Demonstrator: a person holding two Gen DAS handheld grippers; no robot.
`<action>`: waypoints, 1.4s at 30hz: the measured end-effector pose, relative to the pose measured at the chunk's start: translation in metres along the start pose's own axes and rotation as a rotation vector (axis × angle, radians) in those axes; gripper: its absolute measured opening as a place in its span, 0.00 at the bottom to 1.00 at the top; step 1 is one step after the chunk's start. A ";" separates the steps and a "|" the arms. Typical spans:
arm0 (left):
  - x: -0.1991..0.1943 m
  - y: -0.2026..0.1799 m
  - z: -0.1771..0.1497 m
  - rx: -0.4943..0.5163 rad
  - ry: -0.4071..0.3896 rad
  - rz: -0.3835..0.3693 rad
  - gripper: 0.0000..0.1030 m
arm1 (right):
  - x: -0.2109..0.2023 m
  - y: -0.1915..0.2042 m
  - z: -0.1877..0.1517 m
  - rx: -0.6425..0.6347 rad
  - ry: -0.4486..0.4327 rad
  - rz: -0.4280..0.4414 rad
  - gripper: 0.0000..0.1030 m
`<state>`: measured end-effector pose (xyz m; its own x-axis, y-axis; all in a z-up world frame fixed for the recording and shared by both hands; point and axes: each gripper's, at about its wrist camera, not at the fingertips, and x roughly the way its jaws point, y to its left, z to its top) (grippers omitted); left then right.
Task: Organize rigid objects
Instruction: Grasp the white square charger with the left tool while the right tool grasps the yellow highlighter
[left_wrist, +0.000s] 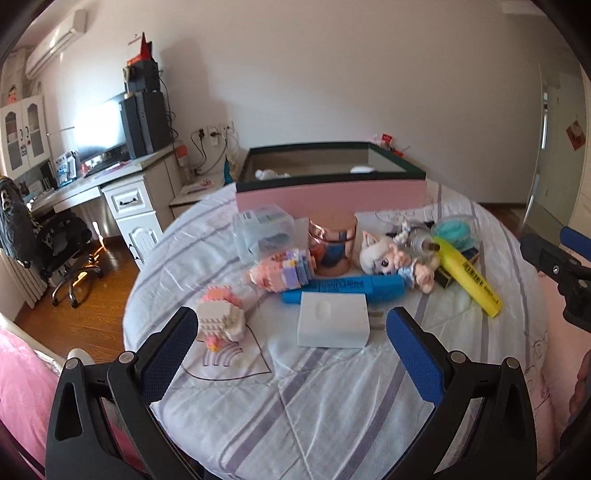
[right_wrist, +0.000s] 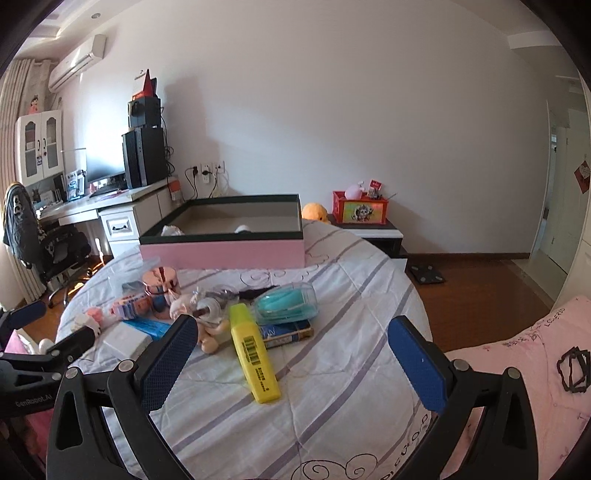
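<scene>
White charger block (left_wrist: 333, 319) lying flat on the striped bed cover (left_wrist: 314, 406), framed between and just ahead of the two fingers of the left gripper (left_wrist: 291, 354), whose fingers stand wide apart and hold nothing. Touching its far edge, a blue marker (left_wrist: 343, 288); to its left, a brick-built toy (left_wrist: 221, 317); beyond, a second brick model (left_wrist: 280, 271), a rose-coloured tin (left_wrist: 332, 247), a clear plastic box (left_wrist: 264, 229), a small doll (left_wrist: 391, 262) and a yellow highlighter (right_wrist: 255, 358), the last lying between the fingers of the right gripper (right_wrist: 291, 362), likewise spread open and empty. Beside the highlighter, a teal case (right_wrist: 288, 302) resting partly on a dark booklet (right_wrist: 288, 332). At the far edge of the bed, a pink-sided open box (right_wrist: 225, 251) with only two small pale items visible inside. Judged step: approach before a first grasp, most items not yet in the box. The next move calls for lowering the left fingers astride the charger's shorter sides and closing without nudging the marker against it
</scene>
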<state>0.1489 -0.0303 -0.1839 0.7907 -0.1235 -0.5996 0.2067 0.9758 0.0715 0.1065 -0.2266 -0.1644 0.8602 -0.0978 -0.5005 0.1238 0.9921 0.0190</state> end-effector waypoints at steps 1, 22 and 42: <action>0.009 -0.004 -0.001 0.002 0.023 -0.011 1.00 | 0.006 -0.003 -0.002 0.003 0.016 0.000 1.00; 0.036 -0.012 -0.003 0.022 0.059 -0.118 0.66 | 0.062 0.013 -0.013 -0.066 0.175 0.074 1.00; 0.010 -0.011 0.032 0.033 -0.047 -0.138 0.66 | 0.049 0.034 0.011 -0.128 0.130 0.229 0.25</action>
<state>0.1730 -0.0478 -0.1648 0.7792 -0.2651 -0.5679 0.3333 0.9427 0.0173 0.1585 -0.1981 -0.1787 0.7866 0.1330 -0.6029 -0.1371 0.9898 0.0395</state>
